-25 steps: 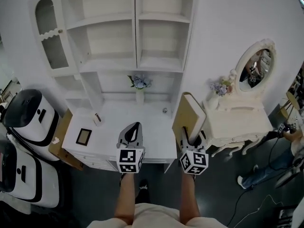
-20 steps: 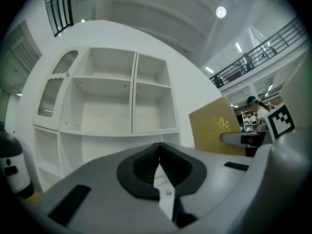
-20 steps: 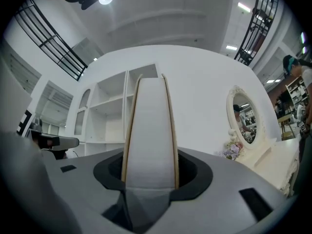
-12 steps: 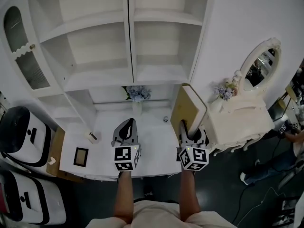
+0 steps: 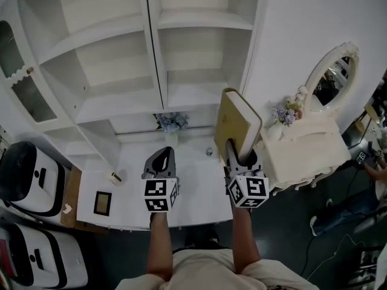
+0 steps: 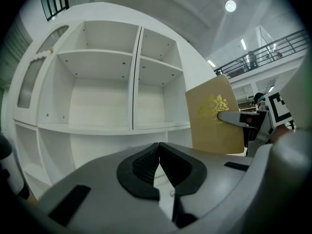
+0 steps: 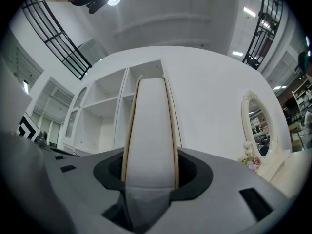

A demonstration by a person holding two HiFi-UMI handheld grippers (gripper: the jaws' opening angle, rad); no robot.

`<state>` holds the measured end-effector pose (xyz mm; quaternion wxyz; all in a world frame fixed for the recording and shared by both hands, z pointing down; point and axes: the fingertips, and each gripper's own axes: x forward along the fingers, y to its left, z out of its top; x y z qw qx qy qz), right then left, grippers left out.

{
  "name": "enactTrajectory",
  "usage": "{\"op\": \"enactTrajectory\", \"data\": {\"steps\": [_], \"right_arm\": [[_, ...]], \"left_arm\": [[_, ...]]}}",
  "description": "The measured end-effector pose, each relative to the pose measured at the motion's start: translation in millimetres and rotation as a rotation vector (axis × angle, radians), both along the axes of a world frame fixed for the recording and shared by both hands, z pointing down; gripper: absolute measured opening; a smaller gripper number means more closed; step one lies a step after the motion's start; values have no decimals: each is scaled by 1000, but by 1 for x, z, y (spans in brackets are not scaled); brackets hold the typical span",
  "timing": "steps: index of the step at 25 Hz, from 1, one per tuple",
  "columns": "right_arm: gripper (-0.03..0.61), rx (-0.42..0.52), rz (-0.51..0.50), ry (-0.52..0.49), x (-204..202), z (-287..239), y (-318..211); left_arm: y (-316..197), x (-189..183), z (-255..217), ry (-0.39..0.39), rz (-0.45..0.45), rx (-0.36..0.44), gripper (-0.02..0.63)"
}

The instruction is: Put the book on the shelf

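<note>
— Starting from the left edge?
— At eight o'clock, two white-and-black machines [image 5: 27, 177], standing beside the desk. Just right of them, at seven o'clock on the white desktop [image 5: 196, 189], a small dark picture frame [image 5: 103, 202] lying flat.

— Then the left gripper?
— Left gripper [image 5: 167, 154] at six o'clock, hovering over the desktop. Jaws pressed together, gripping nothing, as seen up close in the left gripper view [image 6: 158, 152].

— Beyond it?
— A vase of pale blue flowers [image 5: 172, 123] near centre, at the back of the desktop. Above that, from ten to twelve o'clock, the white shelf unit [image 5: 115, 32].

— And the book?
— Book [image 5: 239, 124] at three o'clock, close to centre, held upright in the air. Tan cover facing left, white page edge toward the head camera. Lower end pinched by the right gripper [image 5: 240, 154] at five o'clock, with pads squeezing both covers in the right gripper view [image 7: 150, 172]. Raised in front of the shelf unit's right column, not yet resting on any board.

— Farther right?
— At two o'clock, an oval mirror [image 5: 331, 77] above a cream dressing table [image 5: 311, 153].
</note>
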<state>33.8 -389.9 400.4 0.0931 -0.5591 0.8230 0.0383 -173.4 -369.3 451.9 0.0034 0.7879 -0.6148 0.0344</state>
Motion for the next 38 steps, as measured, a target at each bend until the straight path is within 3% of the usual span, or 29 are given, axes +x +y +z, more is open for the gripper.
{"op": "enactTrajectory", "data": {"steps": [6,17,25,38], "right_arm": [[233,57,-47,-1,-3,-34,-10],[233,173,-53,23,-12,-96,-52],[235,120,-14,40,-27,-93,-89],[235,29,53,65,-49,-90,-156]], "left_arm": [[-2,9,-13,16,-12,36,17],[8,9,-6,-34,-11,24,17],[8,1,7,-16,-35,-6,17],[16,-33,10,9,-99,10,17]]}}
